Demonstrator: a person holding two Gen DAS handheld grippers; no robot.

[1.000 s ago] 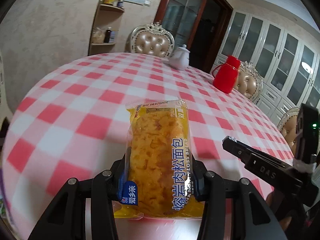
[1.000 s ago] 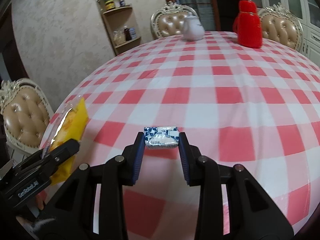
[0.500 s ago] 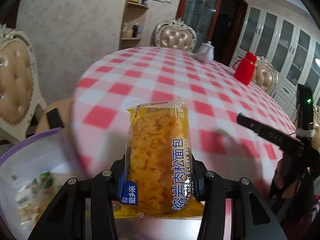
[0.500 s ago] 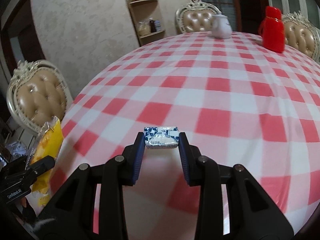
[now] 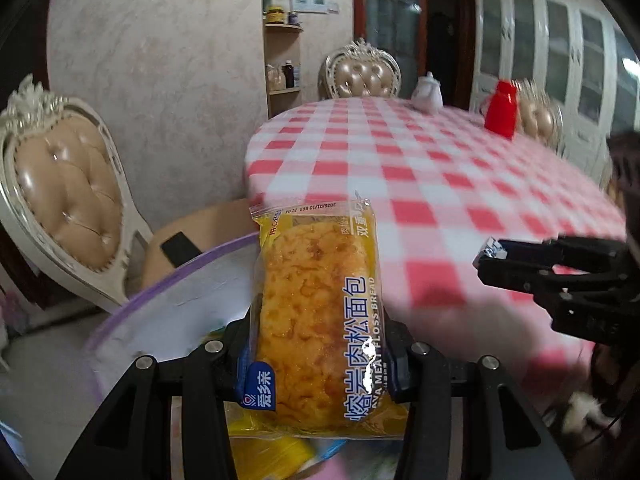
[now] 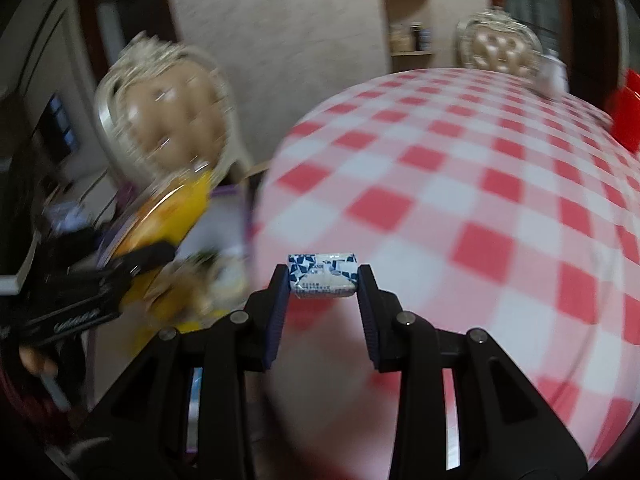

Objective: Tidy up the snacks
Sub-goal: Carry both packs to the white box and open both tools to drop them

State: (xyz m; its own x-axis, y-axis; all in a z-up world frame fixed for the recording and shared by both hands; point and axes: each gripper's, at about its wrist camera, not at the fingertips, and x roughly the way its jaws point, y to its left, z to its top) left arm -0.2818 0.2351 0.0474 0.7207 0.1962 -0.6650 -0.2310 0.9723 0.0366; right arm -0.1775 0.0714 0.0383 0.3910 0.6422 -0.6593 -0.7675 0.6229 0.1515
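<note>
The left gripper [image 5: 316,344] pinches a glossy plastic bread pack [image 5: 316,312] lengthwise along its fingers, while the right gripper [image 6: 322,280] pinches a small foil block [image 6: 322,276] crosswise.

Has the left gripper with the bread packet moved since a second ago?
Yes. The left gripper carried it off the checked table toward the purple-rimmed bin.

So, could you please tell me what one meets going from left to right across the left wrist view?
Chair → purple-rimmed bin → bread pack → teapot → red jug → right gripper, holding a small wrapped snack.
</note>
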